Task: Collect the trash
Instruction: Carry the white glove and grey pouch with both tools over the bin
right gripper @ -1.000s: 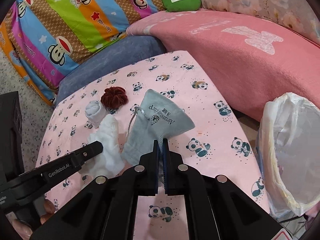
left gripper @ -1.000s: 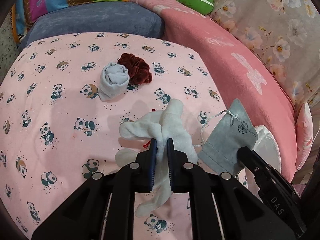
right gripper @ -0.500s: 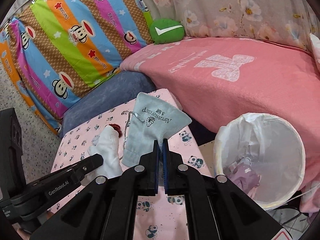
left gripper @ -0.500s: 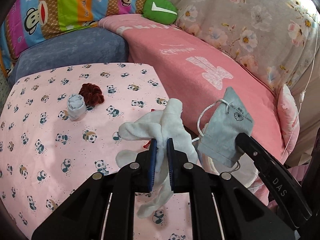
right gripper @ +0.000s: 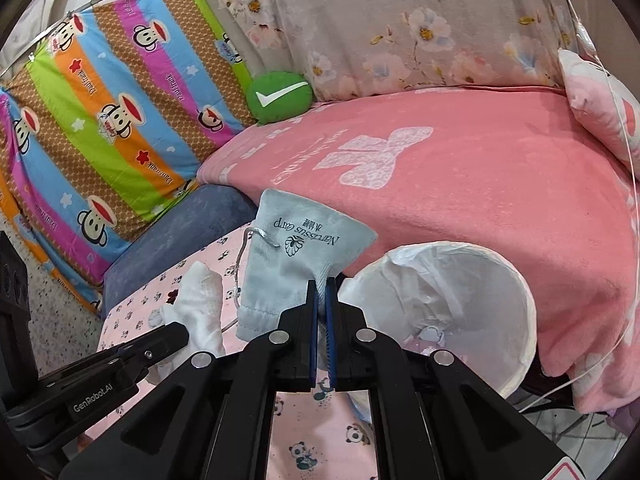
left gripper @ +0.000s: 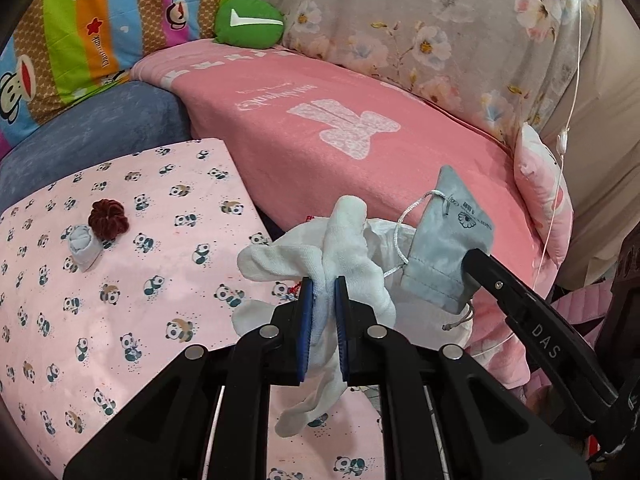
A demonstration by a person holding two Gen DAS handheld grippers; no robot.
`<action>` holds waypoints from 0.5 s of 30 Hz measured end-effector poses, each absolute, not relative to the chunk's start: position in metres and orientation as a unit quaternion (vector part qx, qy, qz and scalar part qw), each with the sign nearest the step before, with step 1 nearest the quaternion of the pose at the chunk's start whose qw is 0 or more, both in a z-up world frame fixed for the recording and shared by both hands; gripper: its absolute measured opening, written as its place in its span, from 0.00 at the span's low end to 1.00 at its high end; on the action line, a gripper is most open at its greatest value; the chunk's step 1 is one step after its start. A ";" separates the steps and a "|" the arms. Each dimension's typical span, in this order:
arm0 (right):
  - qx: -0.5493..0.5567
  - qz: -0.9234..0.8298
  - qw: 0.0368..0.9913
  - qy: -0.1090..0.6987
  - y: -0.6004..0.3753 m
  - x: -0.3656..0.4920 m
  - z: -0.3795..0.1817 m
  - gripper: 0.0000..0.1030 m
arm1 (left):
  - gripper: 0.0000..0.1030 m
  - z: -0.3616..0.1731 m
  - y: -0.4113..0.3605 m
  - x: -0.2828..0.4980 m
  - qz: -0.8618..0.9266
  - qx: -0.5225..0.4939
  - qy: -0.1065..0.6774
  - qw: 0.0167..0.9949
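My left gripper (left gripper: 322, 280) is shut on a white sock (left gripper: 340, 248) and holds it in the air past the right edge of the panda-print surface (left gripper: 120, 280). My right gripper (right gripper: 321, 282) is shut on a grey drawstring pouch (right gripper: 296, 256), held just left of a white-lined trash bin (right gripper: 460, 300). The pouch (left gripper: 444, 252) and the right gripper's finger (left gripper: 520, 308) show at the right of the left wrist view. The sock (right gripper: 200, 308) and the left gripper's finger (right gripper: 120, 364) show at the left of the right wrist view. The bin holds some trash (right gripper: 432, 334).
A rolled grey sock (left gripper: 82, 246) and a dark red scrunchie (left gripper: 108, 220) lie on the panda surface at the left. A pink blanket (left gripper: 340, 128) covers the bed behind the bin. A green cushion (left gripper: 248, 20) and a striped monkey pillow (right gripper: 100, 120) stand at the back.
Both grippers have lifted and swung right with their loads, from over the panda surface to beside the trash bin. The bin now sits close under the right gripper.
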State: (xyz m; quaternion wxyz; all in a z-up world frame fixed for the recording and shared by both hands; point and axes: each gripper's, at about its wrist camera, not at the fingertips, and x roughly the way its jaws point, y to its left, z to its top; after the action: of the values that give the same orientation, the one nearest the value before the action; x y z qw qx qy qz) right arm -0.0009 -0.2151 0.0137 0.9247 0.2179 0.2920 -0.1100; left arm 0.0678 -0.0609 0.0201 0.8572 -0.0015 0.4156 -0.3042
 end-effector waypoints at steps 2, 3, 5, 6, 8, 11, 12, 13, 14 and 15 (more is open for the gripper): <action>0.227 -0.122 0.922 0.290 -0.230 -0.009 0.012 0.05 | 0.11 0.020 -0.071 0.065 -0.312 0.004 0.418 0.853; 0.228 -0.124 0.921 0.290 -0.234 -0.010 0.011 0.05 | 0.11 0.019 -0.076 0.063 -0.316 0.008 0.418 0.852; 0.235 -0.134 0.918 0.289 -0.246 -0.017 0.009 0.05 | 0.11 0.020 -0.086 0.059 -0.323 0.017 0.417 0.850; 0.236 -0.136 0.918 0.289 -0.249 -0.017 0.008 0.05 | 0.11 0.020 -0.091 0.057 -0.326 0.022 0.416 0.848; 0.240 -0.143 0.916 0.289 -0.258 -0.021 0.005 0.05 | 0.11 0.019 -0.102 0.054 -0.333 0.030 0.416 0.845; 0.247 -0.152 0.913 0.289 -0.271 -0.026 0.000 0.05 | 0.11 0.018 -0.114 0.051 -0.340 0.039 0.417 0.842; 0.249 -0.156 0.911 0.289 -0.277 -0.029 -0.002 0.05 | 0.11 0.017 -0.117 0.051 -0.342 0.042 0.418 0.841; 0.251 -0.159 0.910 0.288 -0.279 -0.031 -0.003 0.05 | 0.11 0.016 -0.121 0.050 -0.345 0.045 0.418 0.839; 0.251 -0.160 0.910 0.289 -0.280 -0.032 -0.004 0.05 | 0.11 0.015 -0.124 0.049 -0.347 0.046 0.419 0.838; 0.253 -0.161 0.909 0.289 -0.283 -0.033 -0.005 0.05 | 0.11 0.014 -0.127 0.049 -0.348 0.048 0.422 0.836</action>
State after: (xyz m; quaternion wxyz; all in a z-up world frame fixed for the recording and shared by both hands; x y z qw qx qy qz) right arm -0.0327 -0.2827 -0.0054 0.9091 0.2530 0.2890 -0.1611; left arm 0.0492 -0.1272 0.0139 0.8357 0.0479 0.4217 -0.3484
